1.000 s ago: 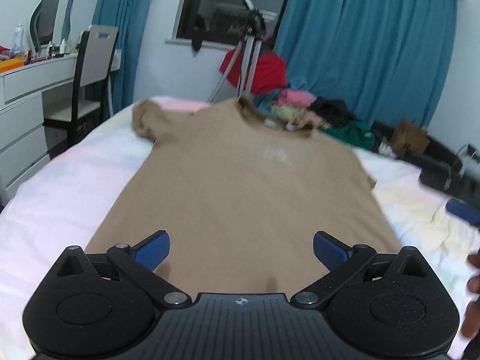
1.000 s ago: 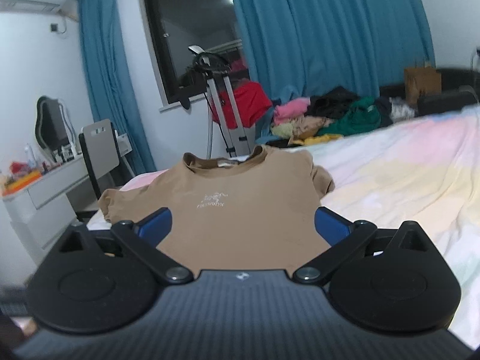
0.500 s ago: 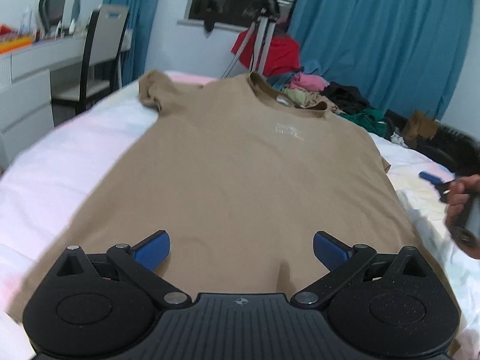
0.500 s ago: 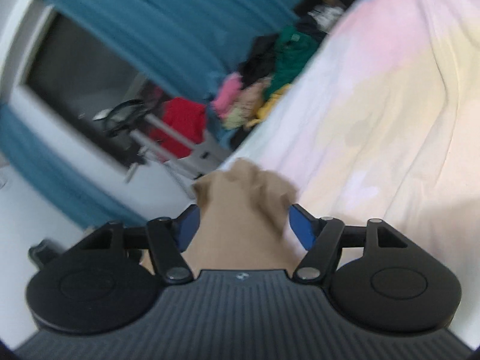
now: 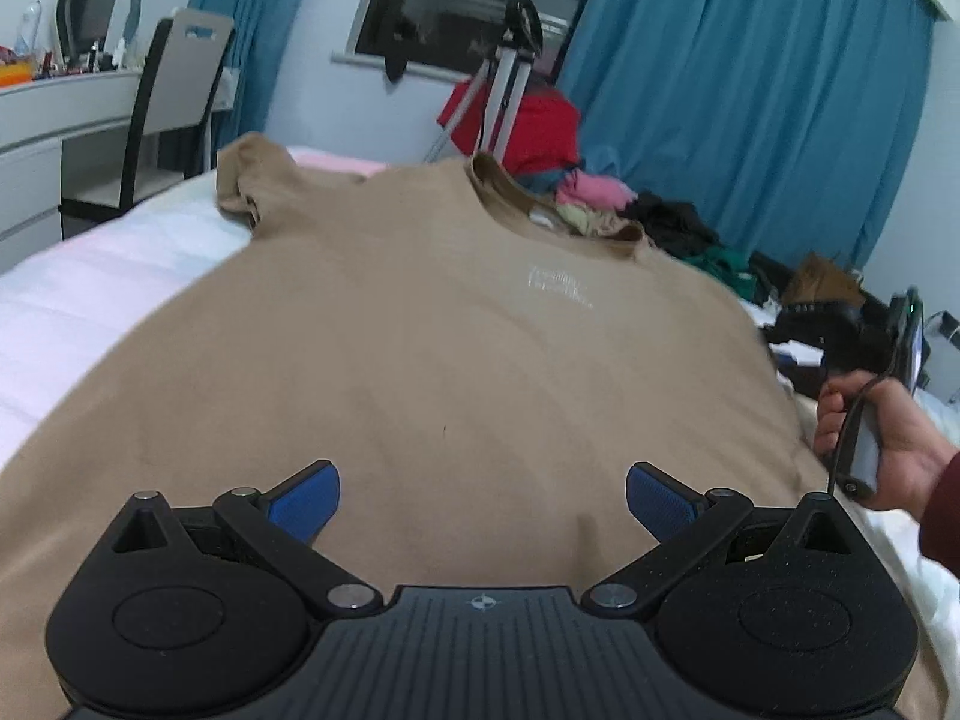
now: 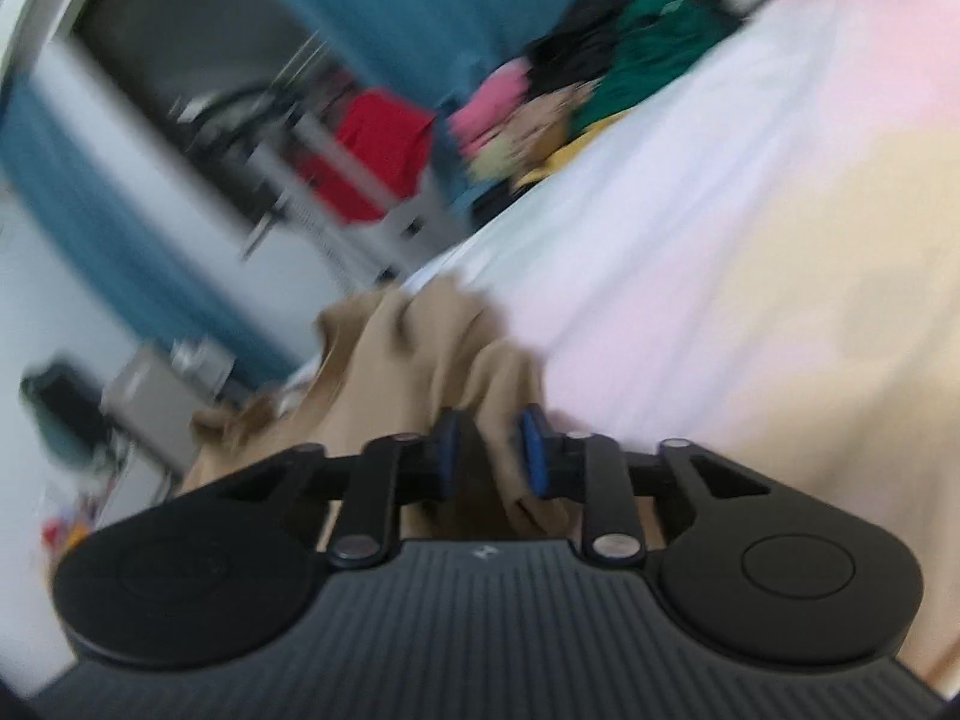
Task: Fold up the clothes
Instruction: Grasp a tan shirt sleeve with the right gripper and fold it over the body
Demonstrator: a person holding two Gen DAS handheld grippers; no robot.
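Tan short-sleeved cotton T-shirt: spread face up on the pastel pink-and-yellow bed sheet, small white chest print uppermost. Long axis near to far: hem at the near edge, ribbed collar at the far end. Far-left sleeve crumpled but laid out; no fold line visible across the body from the left wrist view.

Left gripper: blue pads spread wide, nothing between them, poised low over the near hem, centred on the garment's width.

Right gripper: pads drawn close together, pinching a bunched ridge of tan fabric at the garment's right edge; image blurred and tilted, so exact grip point (sleeve or side seam) cannot be told. Right hand visible at the far right of the left wrist view, just beside the right edge of the shirt, gripping the tool handle.

Governing relation: shirt lies straight ahead of the left jaws along its long axis; right edge already in the right jaws, hence right hand nearer to a lengthwise fold. Judged step: carrying the right edge leftward across the body, fold line parallel to the long axis. Requirement: left pads on the hem to prevent drag.

Pile of mixed coloured clothes: beyond the collar, off the far end of the bed.
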